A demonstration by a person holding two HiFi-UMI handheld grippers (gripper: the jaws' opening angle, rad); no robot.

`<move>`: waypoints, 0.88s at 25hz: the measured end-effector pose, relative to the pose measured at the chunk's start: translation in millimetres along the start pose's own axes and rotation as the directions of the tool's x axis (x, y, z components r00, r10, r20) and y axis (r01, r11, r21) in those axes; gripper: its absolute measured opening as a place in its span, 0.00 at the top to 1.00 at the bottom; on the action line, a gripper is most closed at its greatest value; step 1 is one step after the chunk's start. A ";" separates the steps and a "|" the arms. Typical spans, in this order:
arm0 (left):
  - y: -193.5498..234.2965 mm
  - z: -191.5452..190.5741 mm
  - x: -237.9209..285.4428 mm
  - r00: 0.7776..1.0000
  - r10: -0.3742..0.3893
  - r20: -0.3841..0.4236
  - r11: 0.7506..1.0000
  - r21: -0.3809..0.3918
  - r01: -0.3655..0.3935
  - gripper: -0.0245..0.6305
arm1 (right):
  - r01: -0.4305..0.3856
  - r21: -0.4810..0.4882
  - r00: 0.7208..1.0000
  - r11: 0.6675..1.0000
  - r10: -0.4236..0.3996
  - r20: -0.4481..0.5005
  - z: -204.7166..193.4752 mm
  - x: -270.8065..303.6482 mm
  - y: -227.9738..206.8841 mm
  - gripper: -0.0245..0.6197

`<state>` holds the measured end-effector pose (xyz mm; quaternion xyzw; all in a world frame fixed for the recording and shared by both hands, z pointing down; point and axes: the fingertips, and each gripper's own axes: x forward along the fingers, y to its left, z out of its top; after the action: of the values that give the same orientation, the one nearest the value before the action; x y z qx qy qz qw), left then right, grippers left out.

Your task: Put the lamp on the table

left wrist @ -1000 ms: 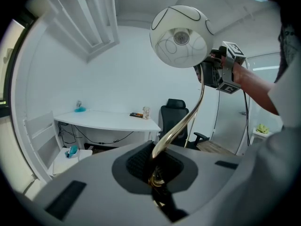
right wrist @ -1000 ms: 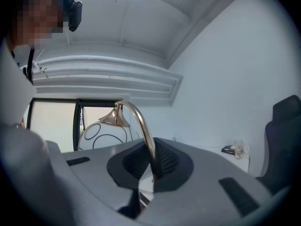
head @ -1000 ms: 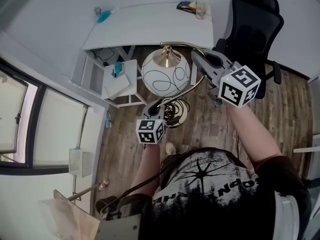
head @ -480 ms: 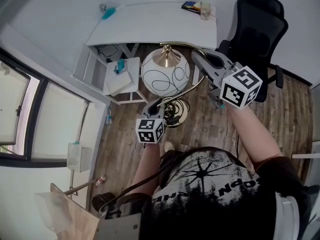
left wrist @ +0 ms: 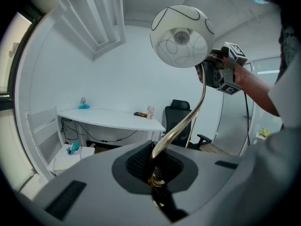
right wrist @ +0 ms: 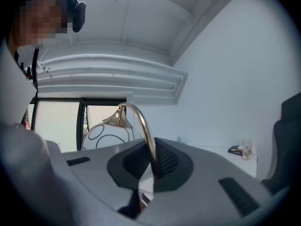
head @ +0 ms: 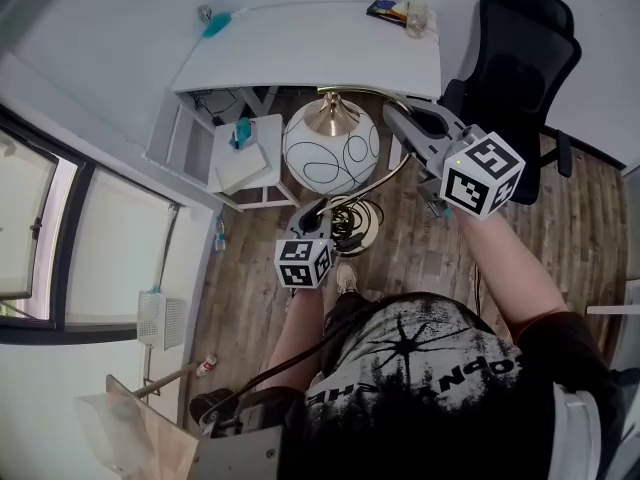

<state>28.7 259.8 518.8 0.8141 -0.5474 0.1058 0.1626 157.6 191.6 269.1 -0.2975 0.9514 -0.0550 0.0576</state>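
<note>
The lamp has a white globe shade [head: 331,149] with black line drawings, a curved brass stem [head: 391,173] and a round brass base [head: 352,220]. It hangs in the air above the wooden floor, in front of the white table [head: 310,60]. My left gripper [head: 311,214] is shut on the low part of the brass stem [left wrist: 178,126] near the base. My right gripper [head: 396,118] is shut on the upper arch of the stem [right wrist: 143,126], beside the globe shade [right wrist: 106,134]. From the left gripper view the shade [left wrist: 181,36] shows from below.
A black office chair [head: 515,73] stands right of the table. A white low shelf unit [head: 245,163] sits under the table's left side. A glass [head: 416,16] and small items lie on the table's far right corner, a teal object [head: 215,25] on its left. Windows line the left wall.
The lamp and both grippers have stayed almost in place; the view has shifted slightly and the left gripper sits a little lower and to the right.
</note>
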 end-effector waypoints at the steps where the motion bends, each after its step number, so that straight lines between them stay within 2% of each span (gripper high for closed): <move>1: 5.2 1.5 2.2 1.000 -0.005 -0.001 1.000 0.002 0.005 0.94 | 0.005 0.001 1.000 1.000 -0.005 0.000 -0.6 5.4 -1.3 0.94; 14: 95.1 48.8 46.4 0.997 -0.080 0.005 0.995 0.057 0.079 0.94 | 0.082 -0.019 0.996 0.996 -0.081 0.044 10.4 92.9 -22.7 0.94; 22: 140.2 63.2 71.0 0.991 -0.134 -0.007 0.989 0.067 0.134 0.94 | 0.143 -0.039 0.989 0.989 -0.140 0.056 8.0 137.5 -33.2 0.94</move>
<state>-74.6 126.1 506.1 0.8538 -0.4875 0.1142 0.1424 65.0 85.1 255.2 -0.3667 0.9270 -0.0304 0.0724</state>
